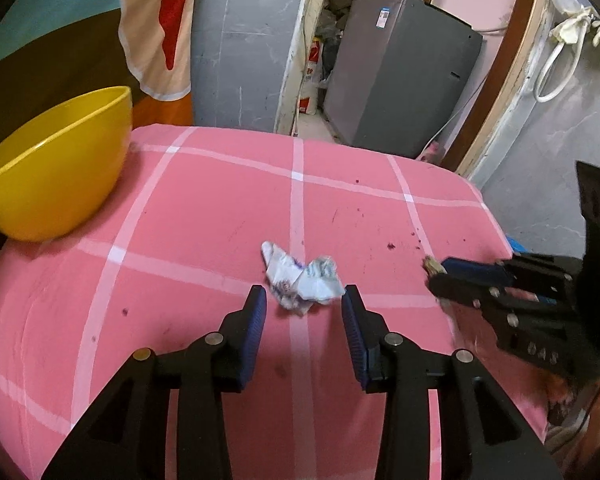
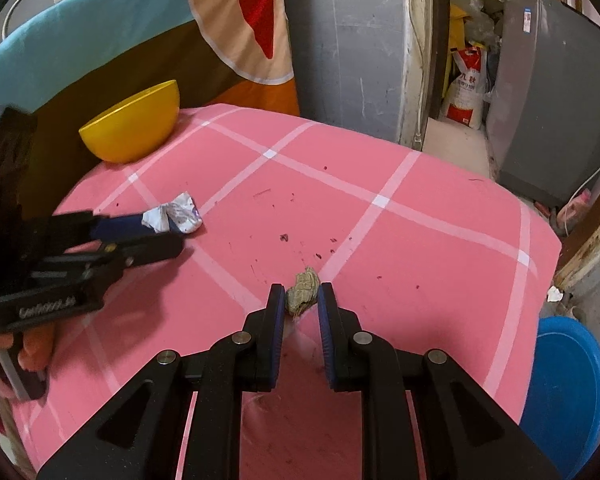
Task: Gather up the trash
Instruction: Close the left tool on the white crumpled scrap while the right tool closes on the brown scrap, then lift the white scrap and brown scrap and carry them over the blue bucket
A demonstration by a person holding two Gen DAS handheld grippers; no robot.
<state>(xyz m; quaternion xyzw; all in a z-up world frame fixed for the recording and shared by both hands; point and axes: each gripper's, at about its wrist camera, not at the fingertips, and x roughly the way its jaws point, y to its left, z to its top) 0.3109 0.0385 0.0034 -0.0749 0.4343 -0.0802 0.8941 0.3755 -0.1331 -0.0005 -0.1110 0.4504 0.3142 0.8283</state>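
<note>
A crumpled white printed paper (image 1: 300, 280) lies on the pink checked tablecloth (image 1: 188, 216). My left gripper (image 1: 304, 300) is open, its blue-padded fingertips flanking the near side of the paper. In the right wrist view the same paper (image 2: 174, 216) sits at the left gripper's (image 2: 168, 236) tips. A small brown crumpled wad (image 2: 302, 286) is pinched between the tips of my right gripper (image 2: 302, 296). In the left wrist view the wad (image 1: 430, 265) pokes out of the right gripper (image 1: 434, 274) at the right. A yellow bowl (image 1: 56, 168) stands at the table's far left corner (image 2: 132, 120).
Dark crumbs (image 2: 320, 248) dot the cloth mid-table. A blue basin (image 2: 564, 392) sits on the floor off the table's right edge. A grey appliance (image 1: 400, 72) and sacks stand beyond the far edge. A fabric-draped board (image 2: 100, 40) rises behind the bowl.
</note>
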